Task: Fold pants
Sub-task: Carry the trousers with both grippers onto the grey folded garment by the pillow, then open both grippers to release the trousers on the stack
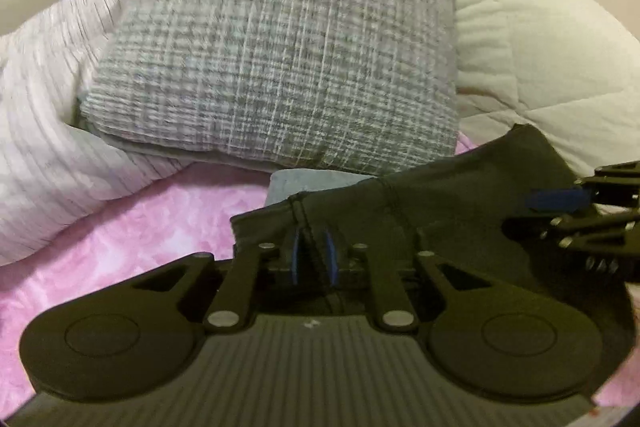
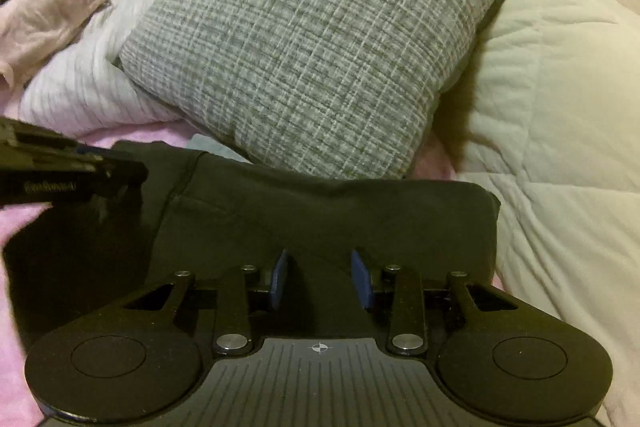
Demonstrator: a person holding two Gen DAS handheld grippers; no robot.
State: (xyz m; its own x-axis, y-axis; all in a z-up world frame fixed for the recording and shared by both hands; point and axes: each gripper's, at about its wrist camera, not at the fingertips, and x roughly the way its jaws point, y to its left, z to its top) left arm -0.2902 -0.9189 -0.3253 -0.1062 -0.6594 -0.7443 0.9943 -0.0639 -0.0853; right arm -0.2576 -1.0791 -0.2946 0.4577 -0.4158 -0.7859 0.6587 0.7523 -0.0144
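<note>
Now: Dark Pants Pinched on a Pink Blanket

Nearest, the left gripper [image 1: 313,259] has its jaws nearly closed, pinching a fold of the pants [image 1: 440,203]. The right gripper [image 2: 322,277] holds its jaws apart over the same cloth. The pants lie bunched on the blanket [image 1: 132,227]. Behind them leans a grey pillow [image 2: 316,43], with a cream quilt [image 2: 552,115] alongside.

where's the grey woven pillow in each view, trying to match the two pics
Left wrist view: the grey woven pillow fills the upper centre, above the black pants.
Right wrist view: the pillow is upper centre, leaning against the cream quilt.
Shared landmark: the pants lying just below it.
</note>
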